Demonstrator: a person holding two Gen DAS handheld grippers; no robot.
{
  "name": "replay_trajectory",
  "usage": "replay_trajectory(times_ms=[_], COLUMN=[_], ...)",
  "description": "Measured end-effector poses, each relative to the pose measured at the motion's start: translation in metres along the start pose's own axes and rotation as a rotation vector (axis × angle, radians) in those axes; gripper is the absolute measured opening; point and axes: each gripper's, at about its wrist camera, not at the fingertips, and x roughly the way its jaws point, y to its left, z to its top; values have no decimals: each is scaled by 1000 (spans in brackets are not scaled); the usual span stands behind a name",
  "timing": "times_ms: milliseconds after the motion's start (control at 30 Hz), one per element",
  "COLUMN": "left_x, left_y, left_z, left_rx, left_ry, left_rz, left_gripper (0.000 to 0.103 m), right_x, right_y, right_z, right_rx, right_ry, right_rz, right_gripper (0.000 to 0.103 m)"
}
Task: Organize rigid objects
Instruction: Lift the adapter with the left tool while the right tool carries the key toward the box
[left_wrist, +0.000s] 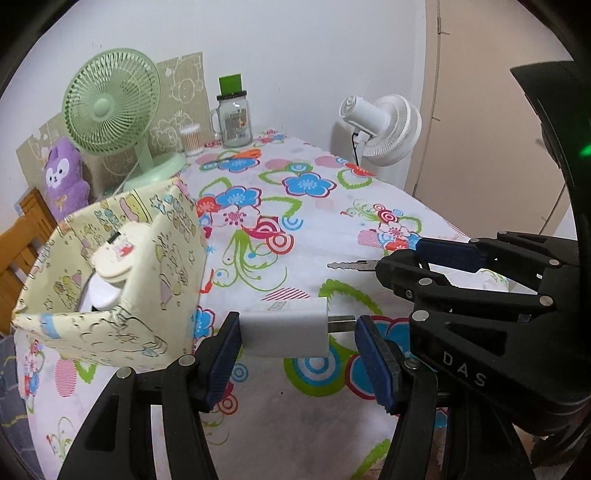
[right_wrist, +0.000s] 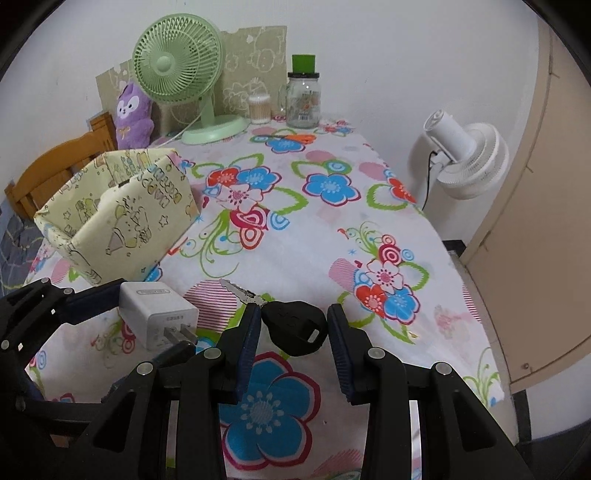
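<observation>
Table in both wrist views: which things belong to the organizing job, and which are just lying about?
Part of the job:
- white charger, between the left gripper jaws
- black car key, between the right gripper jaws
- patterned box, already holding white items

Lying about:
- green fan
- white fan
- purple plush
- glass jar
- cotton swabs

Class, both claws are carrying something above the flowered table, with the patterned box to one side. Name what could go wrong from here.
1. The left claw grips the white charger end to end, one pad on its thin prongs; it could pivot loose.
2. The right claw holds the car key by its rounded head; it might twist free.
3. The patterned box already holds white items, and the claws are close together, so they could collide.
</observation>
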Motion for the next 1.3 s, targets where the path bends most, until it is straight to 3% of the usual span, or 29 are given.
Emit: replay_trajectory(times_ms=[733, 1300], left_x=[-54, -55], left_y=[13, 59], left_z=[22, 38], left_rx=[26, -12], left_ry=[-62, -46], left_rz=[10, 24], left_gripper=[64, 64], right_x=[-55, -47], right_y=[21, 55], right_z=[26, 64], right_rx=[-12, -30], right_ry=[-75, -78], right_rz=[-12, 9], right_gripper=[40, 40])
